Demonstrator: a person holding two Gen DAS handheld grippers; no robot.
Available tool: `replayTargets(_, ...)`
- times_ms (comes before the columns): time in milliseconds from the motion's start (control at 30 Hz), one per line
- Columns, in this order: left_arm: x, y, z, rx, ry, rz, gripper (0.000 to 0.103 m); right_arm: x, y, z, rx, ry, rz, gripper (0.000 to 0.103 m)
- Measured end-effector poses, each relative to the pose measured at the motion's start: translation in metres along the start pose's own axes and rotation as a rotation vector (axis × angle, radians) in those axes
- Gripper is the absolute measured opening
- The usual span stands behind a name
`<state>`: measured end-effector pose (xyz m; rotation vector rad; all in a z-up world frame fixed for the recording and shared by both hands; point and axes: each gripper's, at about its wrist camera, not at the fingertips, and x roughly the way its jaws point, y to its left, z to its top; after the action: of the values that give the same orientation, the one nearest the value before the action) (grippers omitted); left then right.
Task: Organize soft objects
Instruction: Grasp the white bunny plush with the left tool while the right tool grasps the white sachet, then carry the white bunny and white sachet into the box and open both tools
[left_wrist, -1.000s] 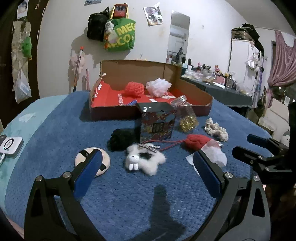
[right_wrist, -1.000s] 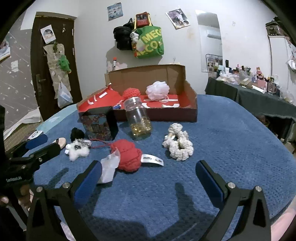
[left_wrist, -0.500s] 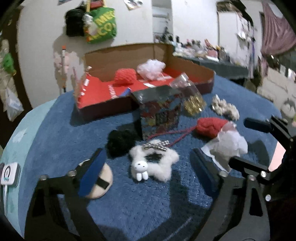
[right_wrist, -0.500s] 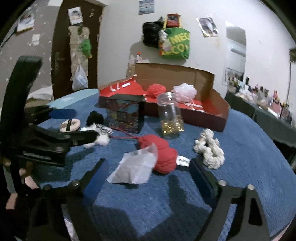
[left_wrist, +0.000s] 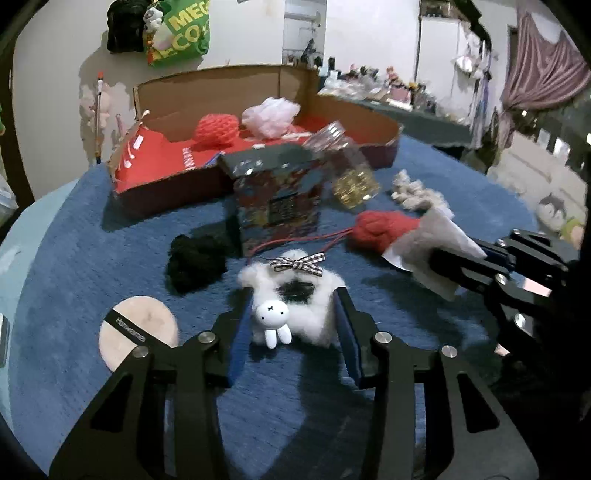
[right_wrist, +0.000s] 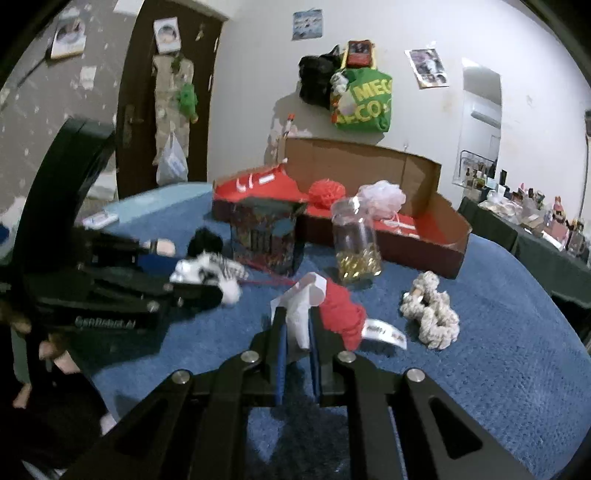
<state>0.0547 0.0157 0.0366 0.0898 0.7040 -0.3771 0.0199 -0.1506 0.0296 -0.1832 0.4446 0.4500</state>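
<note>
My left gripper (left_wrist: 291, 306) is closed around a white fluffy scrunchie with a rabbit charm (left_wrist: 295, 295) on the blue cloth; its pads touch both sides. My right gripper (right_wrist: 297, 325) is shut on the white tag (right_wrist: 301, 310) of a red knitted item (right_wrist: 341, 314). The same tag (left_wrist: 432, 240) and red item (left_wrist: 384, 229) show in the left wrist view, with the right gripper (left_wrist: 436, 258) on them. The open cardboard box (right_wrist: 454, 236) holds a red pouf (right_wrist: 327, 192) and a pale pink pouf (right_wrist: 382, 195).
A black scrunchie (left_wrist: 195, 258), a round powder puff (left_wrist: 138, 332), a patterned box (left_wrist: 277, 199), a glass jar (right_wrist: 356, 243) and a cream rope scrunchie (right_wrist: 430, 314) lie on the blue cloth (right_wrist: 498, 369). Bags hang on the wall (right_wrist: 362, 99).
Both grippers moved forward and closed: the left onto the white rabbit scrunchie, the right onto the white tag of the red item.
</note>
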Motion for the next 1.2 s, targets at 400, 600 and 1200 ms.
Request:
replayTargets(400,-0.015,-0.015,0.010,-0.008,-0.056,-0.075,0.038,-0.006,-0.016,0.013,0.081,-0.019,0.040,0.012)
replayTargets(600,-0.016,-0.012,0.011,-0.021,-0.052,-0.061,0.038,-0.006,-0.025,0.013,0.097,-0.016,0.031,0.012)
replayTargets(1200,-0.014,0.034,0.031,-0.018,0.001,0.053,0.038,0.009,-0.068,0.029,0.089,0.054,-0.062,0.012)
